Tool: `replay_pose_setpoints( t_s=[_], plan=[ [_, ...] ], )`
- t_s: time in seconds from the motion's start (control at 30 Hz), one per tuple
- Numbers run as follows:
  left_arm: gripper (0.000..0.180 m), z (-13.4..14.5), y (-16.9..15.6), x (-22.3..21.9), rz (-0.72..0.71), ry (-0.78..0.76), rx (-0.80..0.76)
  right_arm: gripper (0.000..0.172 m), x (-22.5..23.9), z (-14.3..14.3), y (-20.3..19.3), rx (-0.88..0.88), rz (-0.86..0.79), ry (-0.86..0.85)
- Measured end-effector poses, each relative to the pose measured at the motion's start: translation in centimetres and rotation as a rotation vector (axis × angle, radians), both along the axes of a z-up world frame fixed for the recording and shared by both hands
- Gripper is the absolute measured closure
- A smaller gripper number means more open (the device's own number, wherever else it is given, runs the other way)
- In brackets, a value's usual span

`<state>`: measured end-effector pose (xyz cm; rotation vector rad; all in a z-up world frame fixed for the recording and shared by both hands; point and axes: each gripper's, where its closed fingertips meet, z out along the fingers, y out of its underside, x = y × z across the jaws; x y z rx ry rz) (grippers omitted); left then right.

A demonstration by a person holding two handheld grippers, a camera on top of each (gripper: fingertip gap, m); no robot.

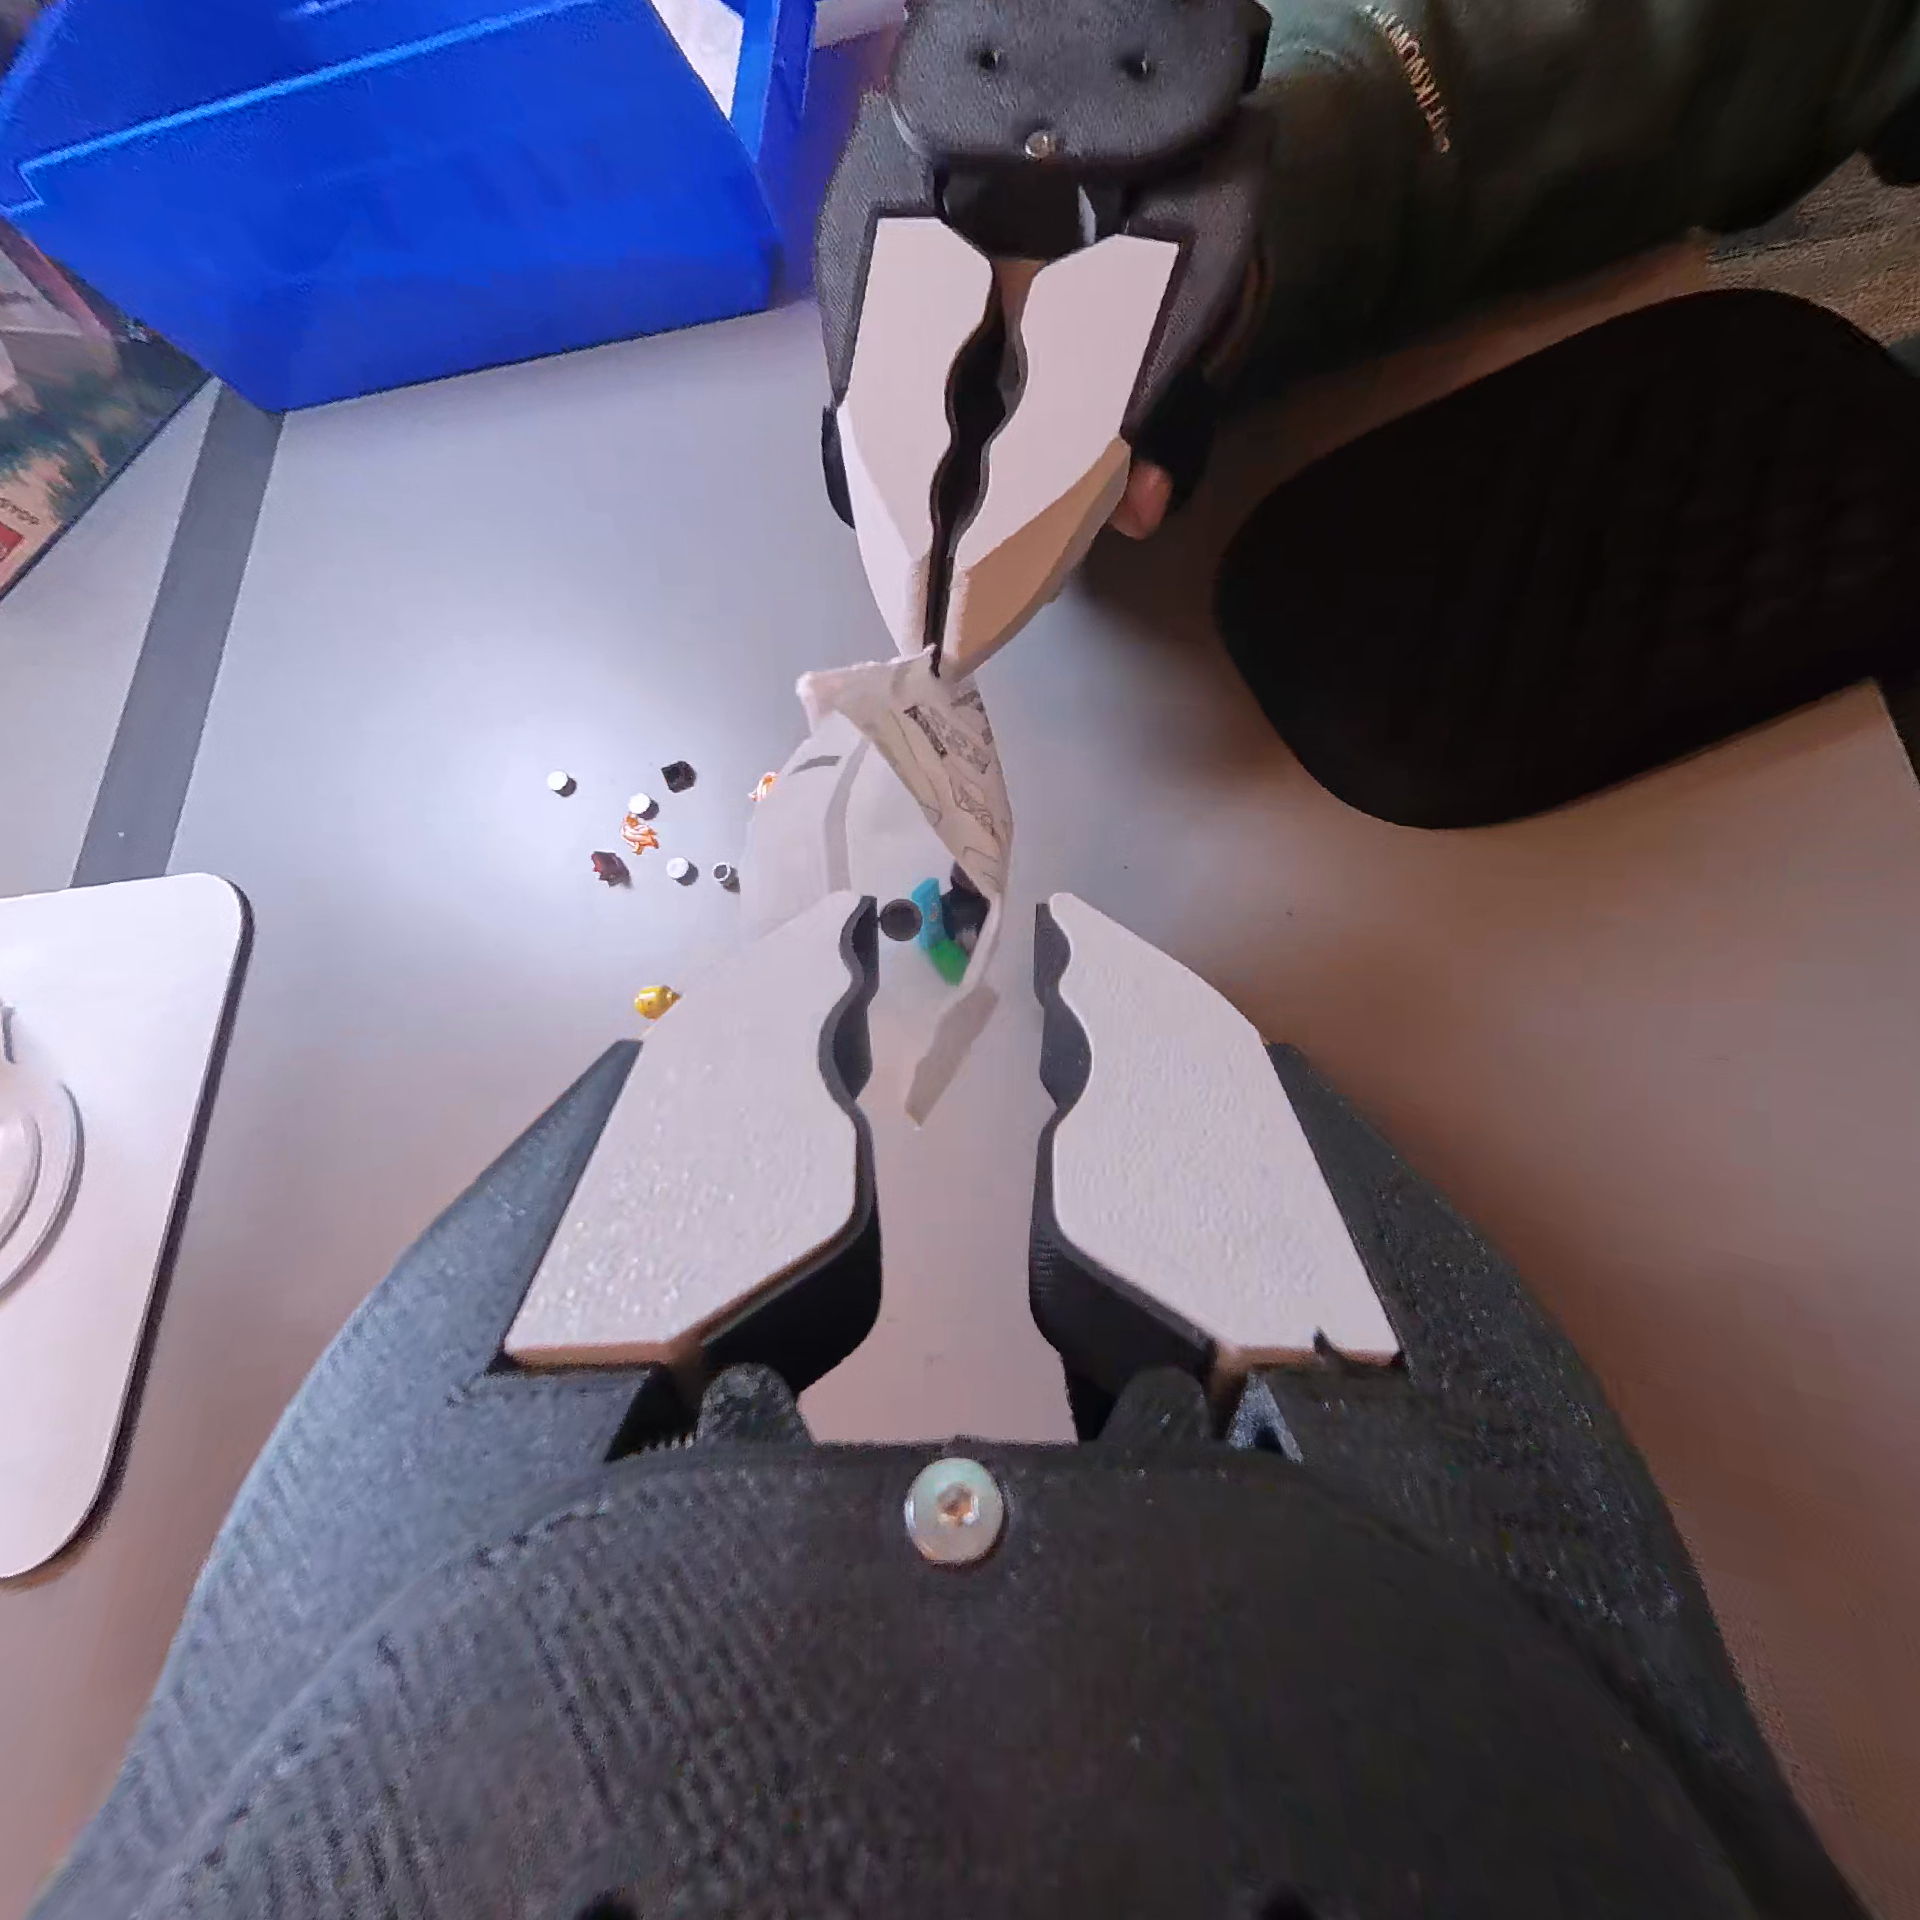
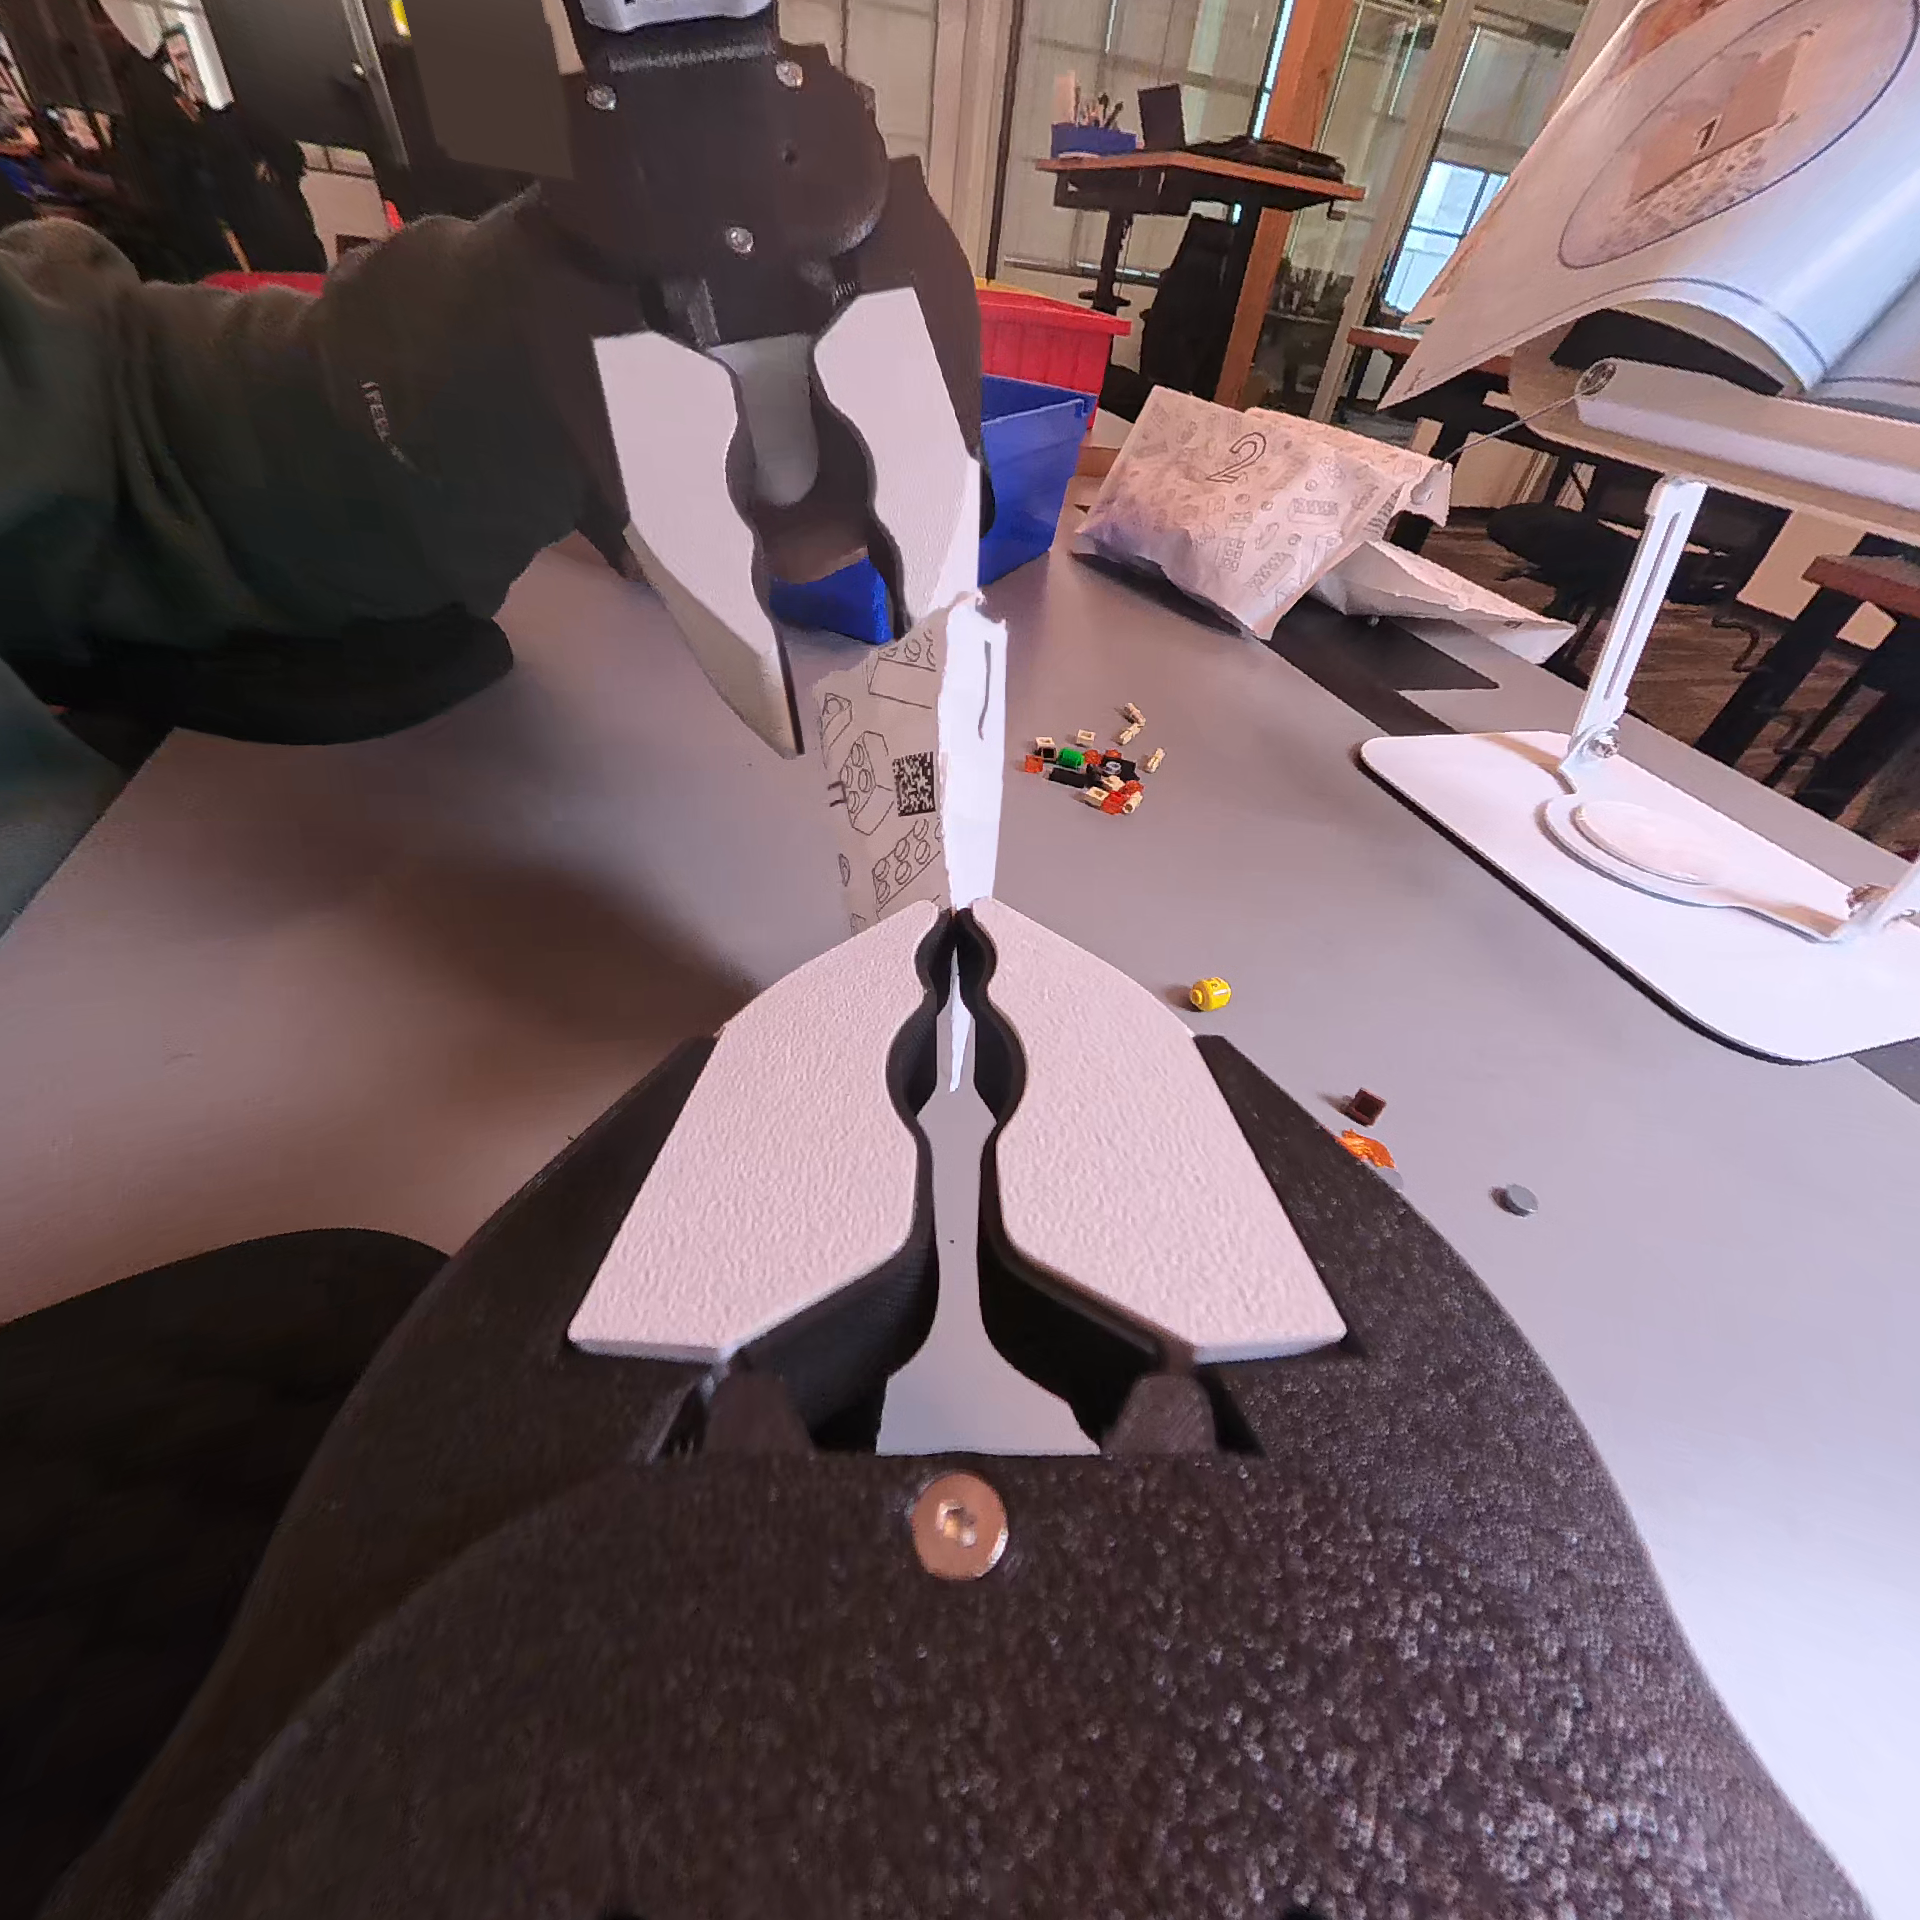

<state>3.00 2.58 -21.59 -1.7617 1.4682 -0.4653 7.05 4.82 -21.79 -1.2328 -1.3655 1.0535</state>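
A torn white paper bag (image 1: 961, 790) printed with brick drawings hangs above the grey table (image 1: 468, 623). My right gripper (image 2: 961, 916) is shut on the bag's torn edge (image 2: 971, 748). In the left wrist view this gripper (image 1: 935, 665) comes down from above and pinches the bag's top. My left gripper (image 1: 956, 914) is open, and the bag's lower flap hangs between its pads without being pressed. It also shows open in the right wrist view (image 2: 873, 675), beside the bag. Teal and green bricks (image 1: 935, 930) and a black round piece (image 1: 896, 918) show in the bag's opening.
Several small loose pieces (image 1: 644, 831) and a yellow toy head (image 1: 655, 1001) lie on the table. A brick pile (image 2: 1101, 769), another printed bag (image 2: 1247, 499), blue bins (image 1: 416, 187) and a white stand base (image 2: 1662, 883) with a booklet (image 2: 1714, 156) are around. A gloved hand (image 1: 1403, 208) holds the right gripper. Across from one pair of fingers to the other is roughly 6 cm.
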Motion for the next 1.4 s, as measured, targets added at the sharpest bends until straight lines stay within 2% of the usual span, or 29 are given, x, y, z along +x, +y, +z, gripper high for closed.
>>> replay_pose_setpoints(
  t_s=[0.2,0.3,0.4,0.47,0.53,0.63,0.73,0.83,0.93,1.3,1.4],
  plan=[
    [0.151,-0.4,-0.8,-0.8,-0.056,0.052,0.008,0.171,0.2,0.1,0.5,-0.002,-0.02,0.005],
    [0.155,0.7,0.3,-2.4,0.015,0.059,0.039,0.171,0.3,0.2,0.7,-0.002,-0.023,0.005],
    [0.163,2.0,4.4,-7.2,0.281,0.052,0.077,0.171,0.3,0.1,0.6,-0.003,-0.021,0.0],
    [0.157,1.2,7.5,-11.7,0.506,0.051,0.065,0.171,0.2,-0.1,0.6,-0.006,-0.02,-0.008],
    [0.15,-1.4,9.2,-15.0,0.682,0.019,-0.069,0.171,0.1,-0.3,0.6,-0.007,-0.02,-0.015],
    [0.134,-5.6,9.7,-17.6,0.789,0.069,-0.226,0.171,0.1,-0.3,0.6,-0.008,-0.023,-0.014],
    [0.124,-8.1,9.2,-18.1,0.787,0.11,-0.325,0.171,0.2,-0.3,0.7,-0.012,-0.023,-0.014],
    [0.128,-9.2,8.3,-18.0,0.749,0.152,-0.374,0.171,0.2,-0.3,0.7,-0.011,-0.024,-0.016],
    [0.14,-9.1,7.8,-17.7,0.715,0.162,-0.38,0.171,0.2,-0.3,0.7,-0.01,-0.025,-0.017],
    [0.164,-9.1,7.9,-17.0,0.662,0.143,-0.348,0.171,0.2,-0.4,0.6,-0.006,-0.028,-0.025],
    [0.166,-9.1,7.9,-16.9,0.653,0.15,-0.334,0.171,0.2,-0.5,0.6,-0.008,-0.027,-0.027]
  ],
)
